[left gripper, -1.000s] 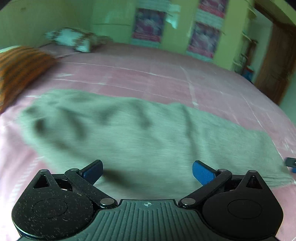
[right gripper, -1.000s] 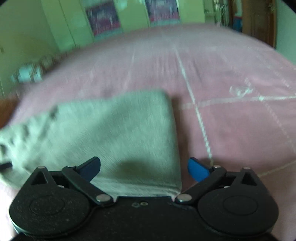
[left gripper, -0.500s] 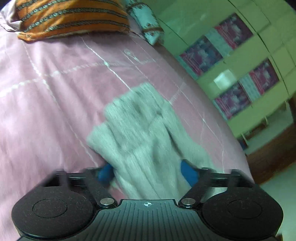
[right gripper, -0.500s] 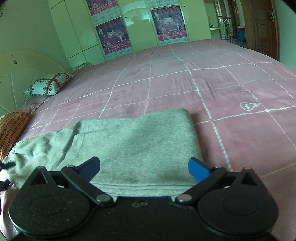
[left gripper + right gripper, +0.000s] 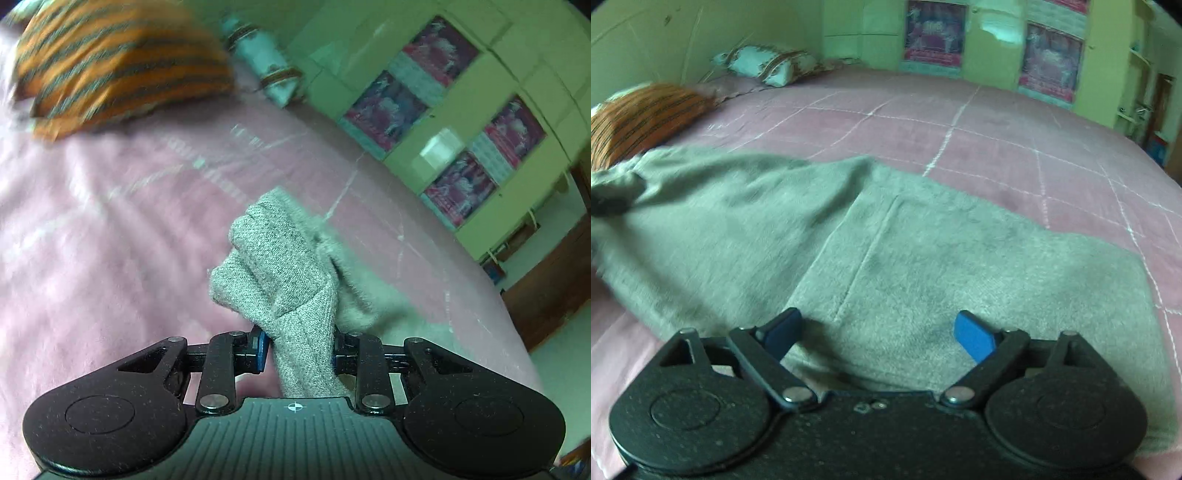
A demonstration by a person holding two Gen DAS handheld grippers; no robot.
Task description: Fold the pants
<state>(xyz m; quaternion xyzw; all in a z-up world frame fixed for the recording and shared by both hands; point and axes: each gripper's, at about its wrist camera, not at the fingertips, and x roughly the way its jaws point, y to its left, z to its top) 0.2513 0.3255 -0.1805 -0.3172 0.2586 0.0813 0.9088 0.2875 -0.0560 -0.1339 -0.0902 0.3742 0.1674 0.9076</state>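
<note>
**Pink bed, one pair of grey pants, two grippers**

Pink bedspread (image 5: 997, 140) with white grid lines filled both views, backed by a green wardrobe (image 5: 461, 122); the right view showed two posters on its doors, the left view four poster panels. I counted two pillows at the head: one orange striped (image 5: 642, 118), one pale patterned (image 5: 768, 64).

One pair of grey pants (image 5: 923, 266) lay spread across the near side of the bed. My left gripper (image 5: 297, 349) had clamped a bunched end of the pants, the cloth squeezed between both blue pads and rising in a gathered lump beyond them. My right gripper (image 5: 877, 332) hovered over the flat cloth, its jaws wide apart though they had just been narrowing a little; pants lay beneath the gap, yet neither pad pressed on them.
</note>
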